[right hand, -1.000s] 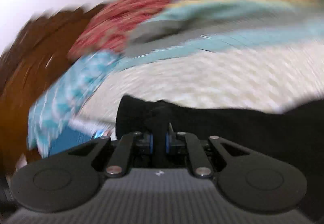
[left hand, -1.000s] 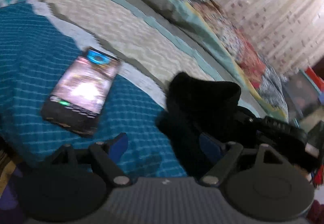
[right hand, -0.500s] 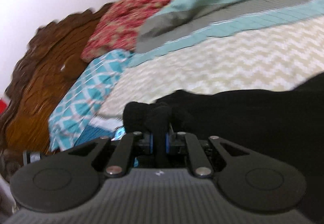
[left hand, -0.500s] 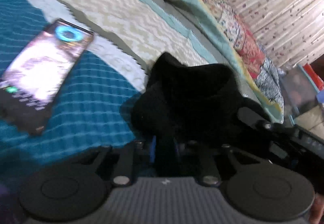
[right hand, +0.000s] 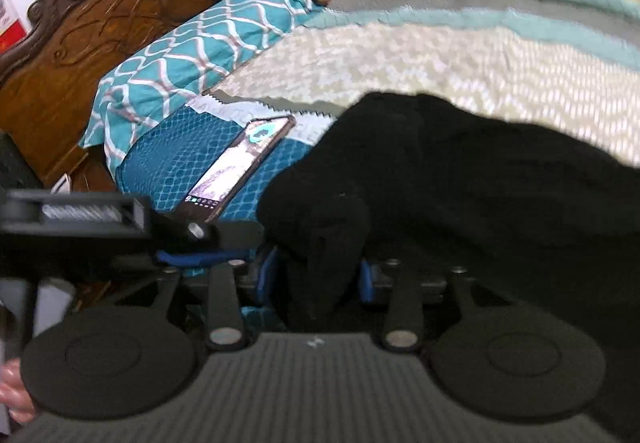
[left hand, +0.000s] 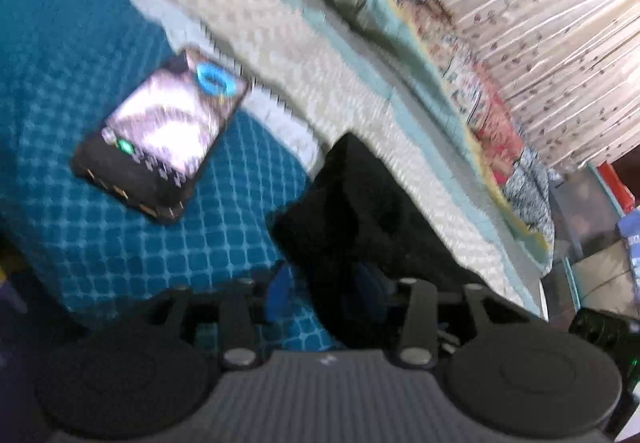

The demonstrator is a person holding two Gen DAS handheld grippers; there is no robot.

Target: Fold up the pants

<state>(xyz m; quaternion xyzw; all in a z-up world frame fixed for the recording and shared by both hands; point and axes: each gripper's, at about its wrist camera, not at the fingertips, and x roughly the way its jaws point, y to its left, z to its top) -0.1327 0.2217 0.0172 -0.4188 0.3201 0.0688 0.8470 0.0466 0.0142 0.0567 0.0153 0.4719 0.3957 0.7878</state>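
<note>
While both jaws gape, black pants (bunched) fill right gripper.

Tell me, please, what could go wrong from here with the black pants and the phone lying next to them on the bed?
The lit phone lies on the blue bedspread close to the black pants, so dragged fabric could catch it. Both hand-held grippers, left and right, have their fingers apart around bunched cloth; the fold may spring loose. In the right wrist view they sit very near each other and could collide.
</note>
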